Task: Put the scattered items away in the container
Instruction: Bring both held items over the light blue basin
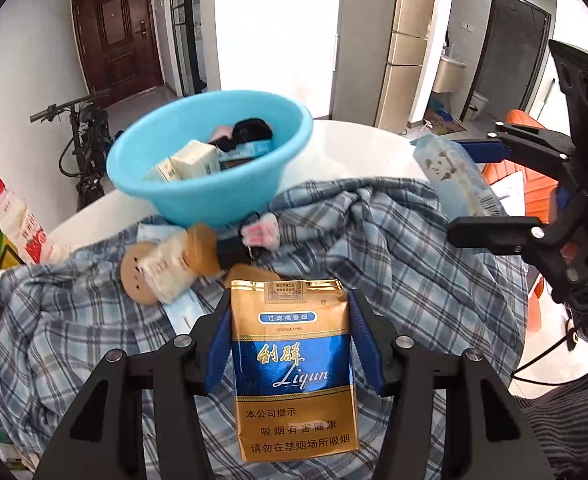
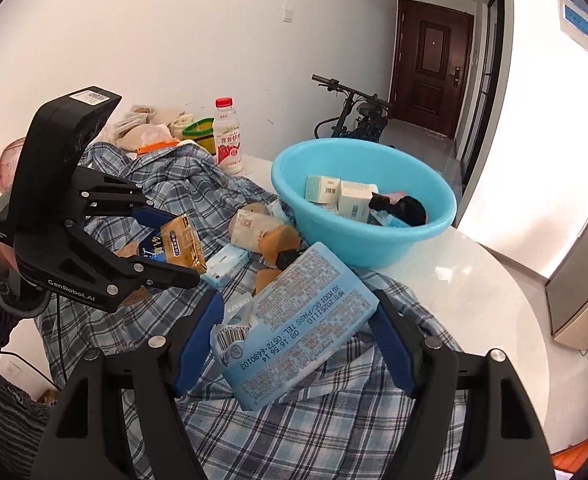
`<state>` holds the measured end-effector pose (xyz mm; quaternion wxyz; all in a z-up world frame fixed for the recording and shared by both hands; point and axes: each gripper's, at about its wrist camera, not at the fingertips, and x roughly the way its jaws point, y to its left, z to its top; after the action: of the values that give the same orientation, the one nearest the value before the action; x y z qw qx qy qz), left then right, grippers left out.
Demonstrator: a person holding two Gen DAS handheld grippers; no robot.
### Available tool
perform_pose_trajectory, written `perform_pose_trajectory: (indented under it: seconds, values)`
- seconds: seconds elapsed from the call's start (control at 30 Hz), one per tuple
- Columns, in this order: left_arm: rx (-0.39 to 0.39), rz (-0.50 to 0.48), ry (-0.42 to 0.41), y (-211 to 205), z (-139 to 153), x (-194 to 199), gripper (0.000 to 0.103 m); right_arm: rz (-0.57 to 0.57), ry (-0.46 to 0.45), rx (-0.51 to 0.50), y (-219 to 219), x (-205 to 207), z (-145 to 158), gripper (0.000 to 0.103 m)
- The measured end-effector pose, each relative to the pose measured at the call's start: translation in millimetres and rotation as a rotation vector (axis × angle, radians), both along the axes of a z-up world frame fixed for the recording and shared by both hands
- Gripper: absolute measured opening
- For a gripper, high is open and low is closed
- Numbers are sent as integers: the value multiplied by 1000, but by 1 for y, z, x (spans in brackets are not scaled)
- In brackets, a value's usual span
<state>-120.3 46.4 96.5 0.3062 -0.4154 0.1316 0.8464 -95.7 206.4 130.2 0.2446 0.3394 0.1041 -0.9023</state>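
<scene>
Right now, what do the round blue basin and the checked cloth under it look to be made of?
Round blue basin: likely moulded plastic, going by its smooth, uniform, slightly glossy wall. Checked cloth: soft woven fabric, probably cotton, matte, with rumpled folds.

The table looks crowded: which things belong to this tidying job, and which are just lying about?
Part of the job:
- basin
- cigarette pack in left gripper
- tissue pack in right gripper
- loose tissue pack

Lying about:
- plaid cloth
- bottle
- bicycle
</scene>
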Motion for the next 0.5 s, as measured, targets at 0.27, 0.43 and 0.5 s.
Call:
perform_pose_trajectory:
  seconds: [0.27,0.43,0.5]
  values:
    - [14,7,90,8,41,-23,57,-37,51,-67,12,-27,35,73]
    - [39,31,147,10,70,-43,57,-69,72,-97,15,-50,48,73]
    - [49,45,169,11,81,-54,57,-84,88,-96,13,-60,54,73]
